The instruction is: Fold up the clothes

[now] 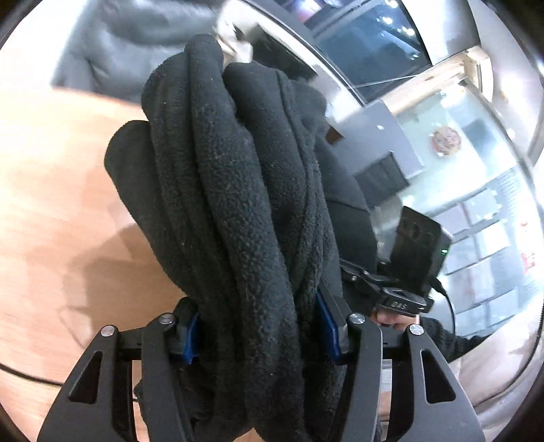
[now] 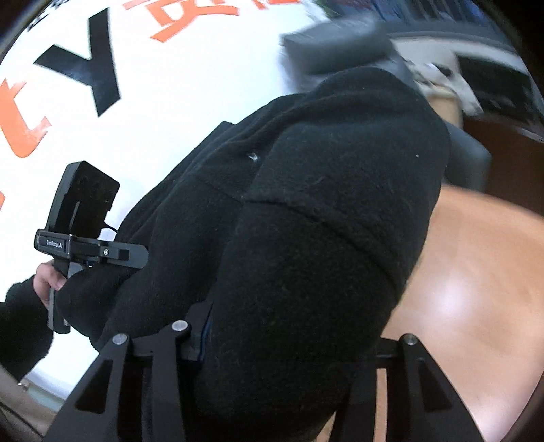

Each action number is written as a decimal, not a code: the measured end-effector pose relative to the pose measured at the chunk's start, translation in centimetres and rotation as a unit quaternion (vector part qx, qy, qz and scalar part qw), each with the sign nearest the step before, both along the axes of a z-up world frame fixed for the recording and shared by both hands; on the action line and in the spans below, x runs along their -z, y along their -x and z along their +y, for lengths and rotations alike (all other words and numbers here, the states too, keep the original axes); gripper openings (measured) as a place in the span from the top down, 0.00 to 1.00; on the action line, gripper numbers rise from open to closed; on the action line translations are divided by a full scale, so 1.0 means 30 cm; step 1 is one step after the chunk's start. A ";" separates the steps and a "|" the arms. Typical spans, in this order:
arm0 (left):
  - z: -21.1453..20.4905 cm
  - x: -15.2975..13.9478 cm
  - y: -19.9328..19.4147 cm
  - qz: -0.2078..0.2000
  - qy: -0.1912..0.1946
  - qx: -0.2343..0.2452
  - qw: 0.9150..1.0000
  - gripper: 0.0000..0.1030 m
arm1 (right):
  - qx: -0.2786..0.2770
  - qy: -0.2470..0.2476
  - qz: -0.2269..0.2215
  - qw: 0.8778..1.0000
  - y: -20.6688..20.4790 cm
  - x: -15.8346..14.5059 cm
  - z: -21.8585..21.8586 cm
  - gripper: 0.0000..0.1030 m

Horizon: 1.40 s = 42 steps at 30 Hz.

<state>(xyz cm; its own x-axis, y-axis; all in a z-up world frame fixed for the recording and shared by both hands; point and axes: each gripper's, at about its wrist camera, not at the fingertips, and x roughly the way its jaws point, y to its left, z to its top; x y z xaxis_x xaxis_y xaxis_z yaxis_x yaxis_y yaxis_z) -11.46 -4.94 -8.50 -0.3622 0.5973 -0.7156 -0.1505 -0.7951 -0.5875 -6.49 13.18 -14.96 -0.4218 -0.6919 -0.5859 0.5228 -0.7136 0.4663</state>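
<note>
Wooden worktop is seen beneath a black fleece garment held aloft in bunches, clamped between the left gripper and right gripper fingers; thick uneven wads may be pulled free, spoiling the fold.

A wooden tabletop, a grey leather chair, dark windows, and a white wall with orange-and-black lettering.
</note>
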 end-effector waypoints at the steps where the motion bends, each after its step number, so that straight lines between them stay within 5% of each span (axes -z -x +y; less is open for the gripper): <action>1: -0.076 -0.011 0.017 0.001 0.014 -0.002 1.000 0.47 | -0.001 0.001 0.008 1.000 0.038 -0.001 -0.095 0.53; 5: -0.388 0.079 0.141 -0.012 0.040 0.001 0.999 0.45 | 0.004 -0.001 0.015 1.000 0.185 0.032 -0.366 0.53; 10: -0.652 0.493 0.319 -0.101 0.065 -0.002 0.993 0.39 | 0.039 -0.049 -0.066 0.996 0.376 0.362 -0.613 0.51; 11: -0.684 0.531 0.328 -0.100 0.042 -0.004 0.994 0.37 | 0.048 -0.063 -0.075 0.994 0.392 0.419 -0.642 0.46; 13: -0.726 0.553 0.330 -0.086 -0.002 0.001 0.996 0.36 | 0.057 -0.084 -0.087 0.991 0.395 0.451 -0.666 0.46; 17: -0.743 0.569 0.307 -0.082 -0.024 0.005 0.996 0.32 | 0.061 -0.102 -0.106 0.987 0.371 0.439 -0.661 0.46; 22: -0.759 0.597 0.262 -0.089 -0.014 -0.011 0.996 0.10 | 0.065 -0.112 -0.119 0.984 0.337 0.440 -0.642 0.44; 24: -0.789 0.589 0.249 -0.093 -0.013 -0.021 0.995 0.10 | 0.069 -0.117 -0.123 0.983 0.328 0.438 -0.637 0.39; 27: -0.817 0.477 0.177 -0.063 0.026 -0.042 0.997 0.10 | 0.060 -0.128 -0.129 0.981 0.304 0.407 -0.618 0.30; 31: -0.836 0.177 -0.024 0.015 0.099 -0.080 0.992 0.08 | 0.044 -0.184 -0.114 0.975 0.200 0.292 -0.547 0.28; 34: -0.851 -0.069 -0.208 0.064 0.151 -0.119 0.979 0.02 | 0.038 -0.247 -0.005 0.968 0.058 0.059 -0.506 0.27; 37: -0.881 -0.298 -0.413 0.090 0.179 -0.184 0.962 0.00 | 0.040 -0.274 0.088 0.957 -0.054 -0.167 -0.380 0.15; 42: -0.719 -0.502 -0.582 0.117 0.204 -0.249 0.939 0.00 | 0.026 -0.260 0.193 0.946 -0.050 -0.471 -0.246 0.11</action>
<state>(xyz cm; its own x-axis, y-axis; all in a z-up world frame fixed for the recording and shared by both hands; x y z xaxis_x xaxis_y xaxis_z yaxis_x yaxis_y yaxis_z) 6.00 -26.53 6.55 -0.7002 0.0049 -0.7140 0.2132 -0.9529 -0.2156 -4.99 5.80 -0.83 -0.6991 -0.3242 -0.6373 0.5400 -0.8236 -0.1735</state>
